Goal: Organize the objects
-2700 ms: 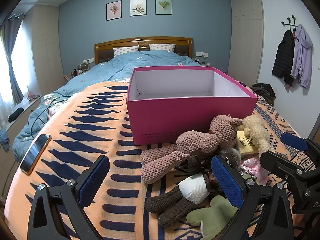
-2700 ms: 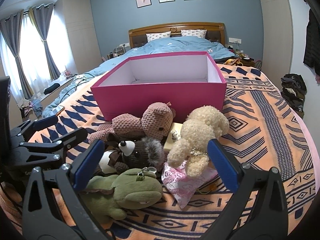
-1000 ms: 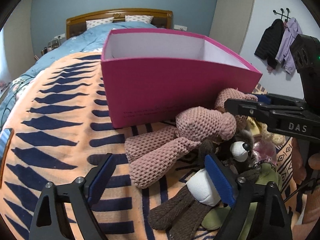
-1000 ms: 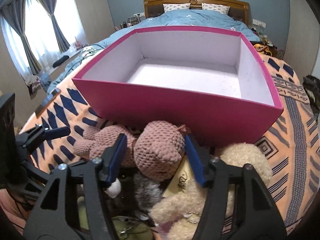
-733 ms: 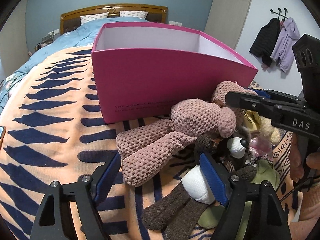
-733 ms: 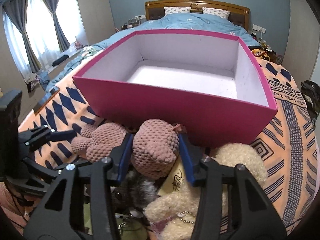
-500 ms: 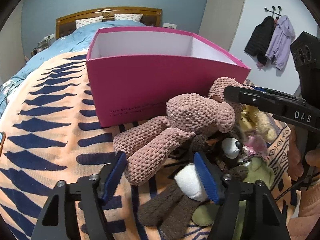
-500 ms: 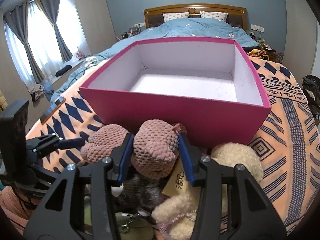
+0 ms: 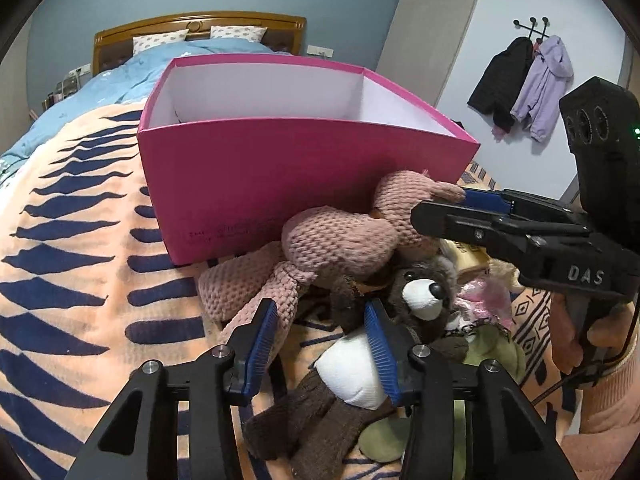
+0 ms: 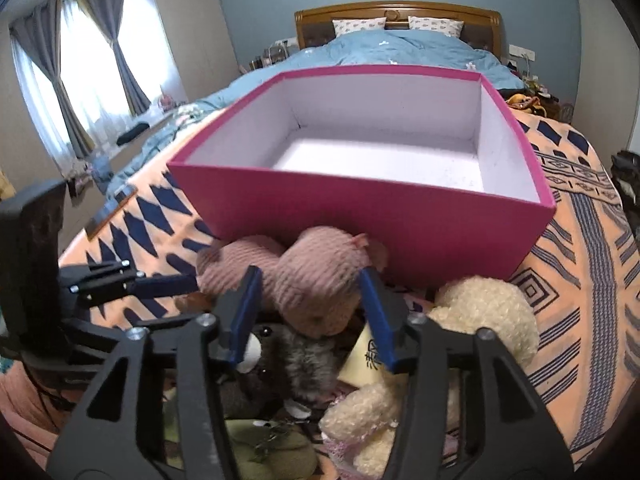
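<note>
Nearest to me, my left gripper (image 9: 320, 330) has just been closing; its blue pads straddle a leg of the pink knitted plush rabbit (image 9: 336, 246), the left pad against it, but I cannot tell whether it is truly pinched. Just beside it lies a dark brown plush bear with a white muzzle and belly (image 9: 400, 320), over an olive-green plush toy (image 9: 496, 352). My right gripper (image 10: 308, 312) has just been opening; its pads stand either side of the rabbit's head, and I cannot tell if they still press on it. A cream curly-fleece plush bear (image 10: 480, 320) lies to its right. The whole heap sits on the orange blanket with navy patterns (image 9: 72, 240), against the near wall of the open magenta cardboard box with a white lining (image 10: 360, 216), which holds nothing. Beyond it the blue duvet (image 10: 392, 50) runs to the wooden headboard (image 10: 400, 14).
</note>
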`<state>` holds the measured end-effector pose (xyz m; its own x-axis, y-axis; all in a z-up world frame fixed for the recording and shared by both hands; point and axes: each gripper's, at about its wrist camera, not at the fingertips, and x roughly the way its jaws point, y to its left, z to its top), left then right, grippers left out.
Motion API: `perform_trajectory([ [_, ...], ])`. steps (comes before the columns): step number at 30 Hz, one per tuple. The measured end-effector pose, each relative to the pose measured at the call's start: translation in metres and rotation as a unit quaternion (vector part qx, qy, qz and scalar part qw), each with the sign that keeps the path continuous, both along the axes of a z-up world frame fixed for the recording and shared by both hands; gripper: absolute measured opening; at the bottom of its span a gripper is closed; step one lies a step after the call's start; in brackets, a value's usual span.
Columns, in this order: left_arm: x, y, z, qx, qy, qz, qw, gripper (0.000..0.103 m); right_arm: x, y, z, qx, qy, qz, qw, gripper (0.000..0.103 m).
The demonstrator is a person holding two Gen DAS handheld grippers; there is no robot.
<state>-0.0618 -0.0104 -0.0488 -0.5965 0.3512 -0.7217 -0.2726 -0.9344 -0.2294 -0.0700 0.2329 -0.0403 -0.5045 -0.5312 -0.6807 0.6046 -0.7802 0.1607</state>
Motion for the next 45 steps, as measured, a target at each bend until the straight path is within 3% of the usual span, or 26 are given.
perform_trajectory([
  [6, -0.002, -0.001, 0.0, -0.005, -0.001, 0.005, 1.0, 0.046, -0.016, -0.007, -0.008, 0.018, -0.016, -0.007, 1.0, 0.062],
  [9, -0.005, -0.004, -0.002, -0.003, -0.009, 0.004, 0.9999, 0.049, -0.015, -0.007, -0.01, 0.027, -0.007, -0.005, 1.0, 0.054],
  [13, -0.005, -0.005, 0.0, 0.005, -0.011, 0.001, 0.9999, 0.058, -0.01, 0.001, -0.006, 0.003, -0.004, -0.007, 1.0, 0.052],
  [22, 0.012, -0.006, 0.029, 0.014, 0.039, -0.019, 0.999, 0.059, 0.013, 0.017, 0.033, -0.066, 0.028, 0.003, 0.997, 0.051],
  [30, 0.017, -0.008, 0.072, 0.019, 0.09, -0.025, 0.9955, 0.036, 0.022, 0.016, 0.067, -0.098, 0.059, 0.015, 0.993, 0.051],
  [45, -0.014, -0.01, 0.136, -0.009, 0.158, -0.023, 0.9871, 0.036, -0.009, 0.01, 0.117, -0.138, 0.108, 0.005, 0.984, 0.051],
])
